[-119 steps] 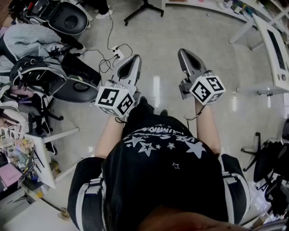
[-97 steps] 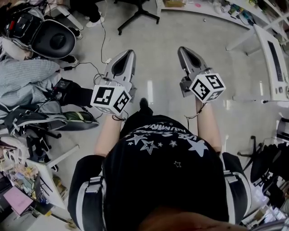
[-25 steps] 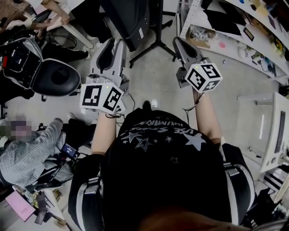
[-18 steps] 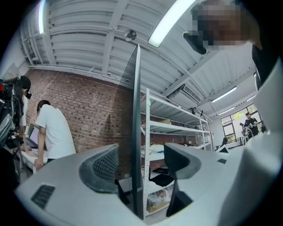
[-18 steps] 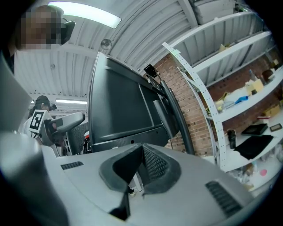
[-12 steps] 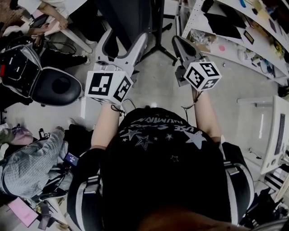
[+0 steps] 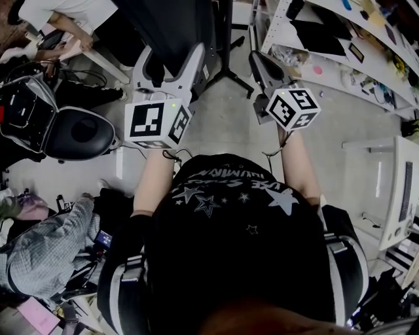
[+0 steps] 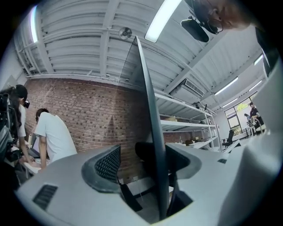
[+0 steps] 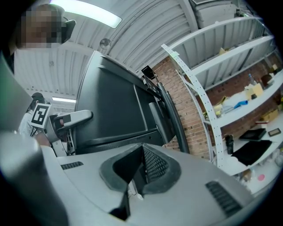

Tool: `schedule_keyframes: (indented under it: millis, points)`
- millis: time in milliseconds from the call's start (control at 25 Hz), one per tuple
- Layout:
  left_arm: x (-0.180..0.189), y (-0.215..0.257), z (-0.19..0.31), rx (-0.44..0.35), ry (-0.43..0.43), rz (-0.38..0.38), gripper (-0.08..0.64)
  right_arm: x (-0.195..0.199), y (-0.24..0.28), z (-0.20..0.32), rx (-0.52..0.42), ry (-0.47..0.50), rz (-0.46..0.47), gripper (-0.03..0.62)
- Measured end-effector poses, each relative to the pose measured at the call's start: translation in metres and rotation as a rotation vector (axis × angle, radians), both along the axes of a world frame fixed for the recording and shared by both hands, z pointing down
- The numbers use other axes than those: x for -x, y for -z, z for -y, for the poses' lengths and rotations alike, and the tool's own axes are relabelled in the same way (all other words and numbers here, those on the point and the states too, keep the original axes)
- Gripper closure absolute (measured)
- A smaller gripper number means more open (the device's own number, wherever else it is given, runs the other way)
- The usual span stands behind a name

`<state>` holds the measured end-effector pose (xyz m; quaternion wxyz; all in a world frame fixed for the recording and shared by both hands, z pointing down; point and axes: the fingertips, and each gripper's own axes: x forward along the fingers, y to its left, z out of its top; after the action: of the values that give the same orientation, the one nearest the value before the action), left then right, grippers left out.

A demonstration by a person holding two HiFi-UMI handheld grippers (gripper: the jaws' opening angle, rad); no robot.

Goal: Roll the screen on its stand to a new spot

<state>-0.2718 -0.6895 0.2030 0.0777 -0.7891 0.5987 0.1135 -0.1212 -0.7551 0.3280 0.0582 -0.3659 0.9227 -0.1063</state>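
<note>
Pale concrete floor (image 7: 222, 124) runs under a cluttered workshop with a brick back wall and one run of white shelving (image 7: 327, 39) along the right. I count one screen (image 7: 170, 26), dark and upright on one black stand (image 7: 226, 65) whose legs splay on the floor. It is straight ahead of the carrier, at the top of the head view.

Two grippers are up in front of it. The left gripper (image 7: 172, 51) is spread as wide as it goes. In its own view the screen's thin edge (image 8: 150, 123) stands between the jaws of this gripper (image 8: 141, 161). The left pad (image 8: 108, 163) is clearly off it, and the edge sits closer to the other jaw (I can't tell whether it touches there). The right gripper (image 7: 256, 57) is clenched on nothing, its pads (image 9: 152, 165) meeting at the tips, and it points at the back of the screen (image 9: 110, 110).

Two other people show in the head view, one in a white shirt (image 7: 59, 13) at top left and one in grey (image 7: 39, 242) at lower left.

Against a second ago, the left jaws have just been opening. Then they were nearly together and short of the panel, and now they straddle its edge. Both grippers have come nearer the screen, and the right one is clenched as before.
</note>
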Motion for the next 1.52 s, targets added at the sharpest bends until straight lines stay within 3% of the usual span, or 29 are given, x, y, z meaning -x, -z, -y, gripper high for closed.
schedule_keyframes:
  millis: [160,320,680,1520]
  points:
    - [0.002,0.005,-0.002,-0.013,0.020,0.025,0.236,0.000,0.001,0.001,-0.001,0.006,-0.008,0.584]
    - [-0.006,0.005,-0.004,0.000,0.019,0.029,0.324,0.001,0.003,-0.003,-0.004,0.021,-0.011,0.584]
    - [0.002,0.003,-0.008,0.019,0.054,0.012,0.342,-0.006,0.001,-0.019,0.008,0.023,-0.011,0.584]
    - [0.000,0.003,-0.072,0.021,0.205,-0.063,0.367,-0.077,-0.027,-0.093,0.075,0.044,-0.031,0.584]
